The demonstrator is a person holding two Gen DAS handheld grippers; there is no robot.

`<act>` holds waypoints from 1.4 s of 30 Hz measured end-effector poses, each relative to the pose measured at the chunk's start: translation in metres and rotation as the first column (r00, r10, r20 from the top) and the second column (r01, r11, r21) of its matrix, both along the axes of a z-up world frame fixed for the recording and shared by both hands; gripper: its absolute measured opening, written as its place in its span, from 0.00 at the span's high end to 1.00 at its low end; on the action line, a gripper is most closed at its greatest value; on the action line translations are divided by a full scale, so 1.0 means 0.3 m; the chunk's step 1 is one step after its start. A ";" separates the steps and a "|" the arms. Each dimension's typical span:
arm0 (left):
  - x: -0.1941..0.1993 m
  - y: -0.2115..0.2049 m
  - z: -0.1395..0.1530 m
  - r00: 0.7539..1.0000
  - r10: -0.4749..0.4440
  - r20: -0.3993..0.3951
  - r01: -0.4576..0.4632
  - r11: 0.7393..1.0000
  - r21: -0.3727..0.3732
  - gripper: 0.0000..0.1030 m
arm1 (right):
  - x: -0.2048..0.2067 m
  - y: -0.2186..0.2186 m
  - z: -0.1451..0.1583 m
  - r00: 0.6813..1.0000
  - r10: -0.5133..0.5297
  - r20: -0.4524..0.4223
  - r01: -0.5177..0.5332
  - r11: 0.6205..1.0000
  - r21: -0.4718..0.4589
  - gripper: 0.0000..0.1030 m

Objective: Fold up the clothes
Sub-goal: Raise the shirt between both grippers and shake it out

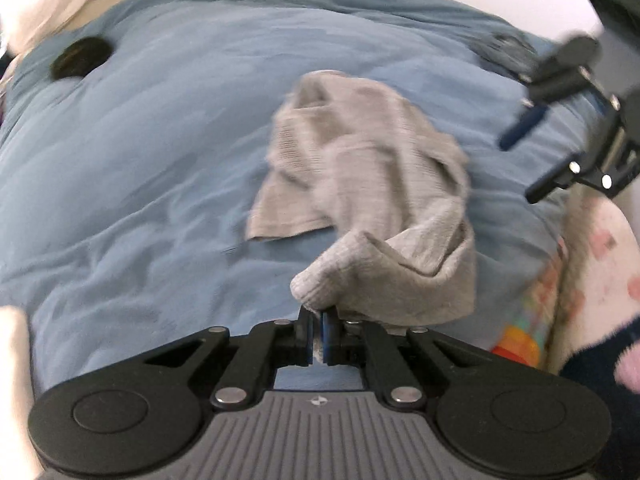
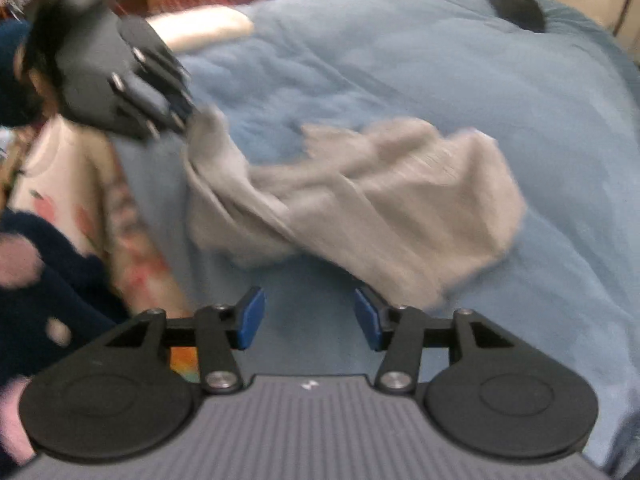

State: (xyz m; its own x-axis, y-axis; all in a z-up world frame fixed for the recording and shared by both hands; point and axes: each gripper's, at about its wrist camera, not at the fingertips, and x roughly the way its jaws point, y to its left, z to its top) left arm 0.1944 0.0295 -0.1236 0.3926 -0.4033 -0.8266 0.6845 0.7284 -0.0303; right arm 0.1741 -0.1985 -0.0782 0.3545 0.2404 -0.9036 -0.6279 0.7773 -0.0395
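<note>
Left gripper [image 1: 318, 334] is clamped on a corner of the grey garment [image 1: 372, 184], which is bunched mid-bed on the blue duvet [image 1: 140, 160]. Right gripper [image 2: 310, 322] is held part-open, empty. Risk: with one-corner hold, garment likely dragged or crumpled.

No readable text, label, brand or number anywhere.

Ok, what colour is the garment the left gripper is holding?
Light grey garment, plain ribbed knit, clearest in the left wrist view.
</note>
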 end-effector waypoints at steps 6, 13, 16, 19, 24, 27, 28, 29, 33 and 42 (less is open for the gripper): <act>0.015 0.046 0.010 0.996 0.093 -0.005 -0.093 0.996 -0.005 0.96 | 0.018 -0.033 -0.060 0.990 0.046 0.134 -0.034 0.995 -0.092 0.47; 0.041 0.054 -0.003 0.988 0.150 -0.031 -0.150 0.989 -0.005 0.96 | 0.034 -0.025 -0.196 0.976 0.148 0.161 -0.113 0.971 -0.213 0.48; 0.051 0.056 -0.007 0.987 0.157 -0.035 -0.157 0.988 0.003 0.96 | 0.020 -0.037 -0.236 0.973 0.133 0.188 -0.091 0.973 -0.213 0.48; 0.054 0.052 -0.005 0.987 0.158 -0.038 -0.158 0.987 0.008 0.96 | 0.016 -0.059 -0.235 0.974 0.088 0.208 -0.046 0.979 -0.199 0.49; 0.068 0.060 -0.010 0.985 0.168 -0.042 -0.168 0.986 0.009 0.96 | -0.022 -0.096 -0.201 0.950 0.164 0.265 -0.097 0.964 -0.248 0.67; 0.079 0.064 -0.013 0.983 0.178 -0.050 -0.178 0.984 0.011 0.96 | -0.034 -0.108 -0.216 0.919 0.286 0.272 -0.183 0.919 -0.351 0.81; 0.080 0.063 -0.013 0.982 0.180 -0.051 -0.180 0.984 0.014 0.96 | -0.043 -0.102 -0.230 0.895 0.348 0.280 -0.219 0.888 -0.405 0.81; 0.081 0.062 -0.013 0.982 0.182 -0.051 -0.181 0.983 0.016 0.96 | -0.051 -0.096 -0.247 0.864 0.413 0.288 -0.252 0.849 -0.464 0.81; 0.083 0.057 -0.012 0.981 0.188 -0.053 -0.187 0.982 0.026 0.96 | -0.079 -0.091 -0.311 0.720 0.636 0.279 -0.359 0.684 -0.635 0.77; 0.087 0.049 -0.004 0.981 0.188 -0.051 -0.186 0.982 0.041 0.96 | -0.048 -0.096 -0.375 0.592 0.770 0.239 -0.440 0.557 -0.705 0.74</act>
State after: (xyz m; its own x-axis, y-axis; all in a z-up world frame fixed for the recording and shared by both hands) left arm 0.2204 0.0441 -0.1249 0.4122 -0.2968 -0.8614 0.5338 0.8449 -0.0357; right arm 0.1597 -0.2274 -0.1906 0.7143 0.1244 -0.6887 -0.6871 -0.0627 -0.7239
